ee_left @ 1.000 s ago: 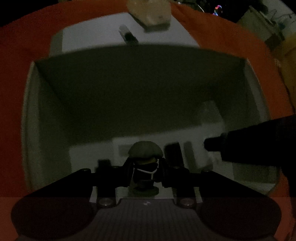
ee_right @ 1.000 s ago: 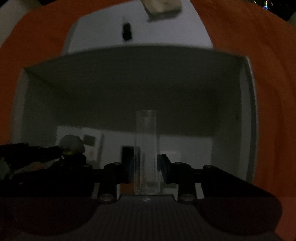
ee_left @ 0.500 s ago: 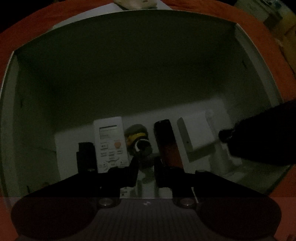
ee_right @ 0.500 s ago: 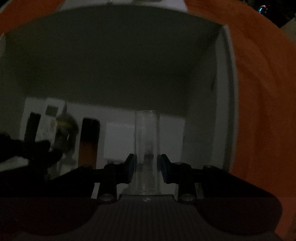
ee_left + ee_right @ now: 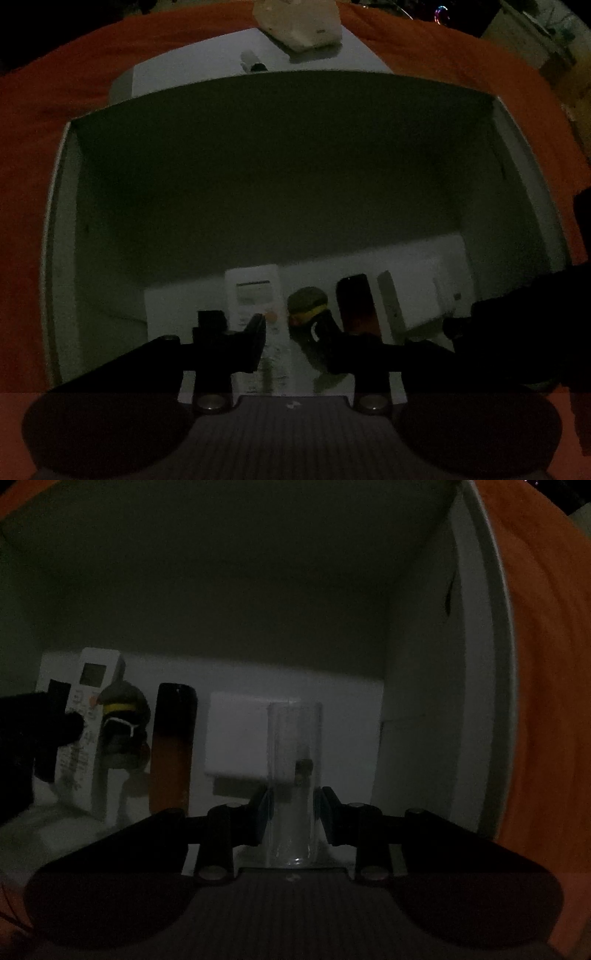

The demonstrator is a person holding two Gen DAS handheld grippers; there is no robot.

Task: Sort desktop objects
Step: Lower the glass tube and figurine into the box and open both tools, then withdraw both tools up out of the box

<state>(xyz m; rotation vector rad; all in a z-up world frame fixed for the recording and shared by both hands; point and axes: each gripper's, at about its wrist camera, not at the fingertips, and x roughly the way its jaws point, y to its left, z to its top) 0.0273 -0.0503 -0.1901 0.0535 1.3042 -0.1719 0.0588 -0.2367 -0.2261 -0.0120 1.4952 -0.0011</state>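
Note:
Both grippers reach into a deep white box (image 5: 59,236). My left gripper (image 5: 295,325) is open, jaws spread apart over the box floor. A small dark figurine with a yellow band (image 5: 308,306) lies on the floor just beyond its right finger; it also shows in the right wrist view (image 5: 123,720). My right gripper (image 5: 291,808) is shut on a clear glass tube (image 5: 293,775), held upright low inside the box near its right wall (image 5: 469,686).
On the box floor lie a white remote control (image 5: 255,295), a black-and-orange bar (image 5: 171,746), a white flat box (image 5: 236,734) and a small black block (image 5: 211,319). Orange cloth (image 5: 29,147) surrounds the box. Beyond it a pale object (image 5: 299,22) sits on a white surface.
My left gripper opened and let go of the figurine, which now lies on the box floor, then pulled back. My right gripper sank lower into the box with the glass tube.

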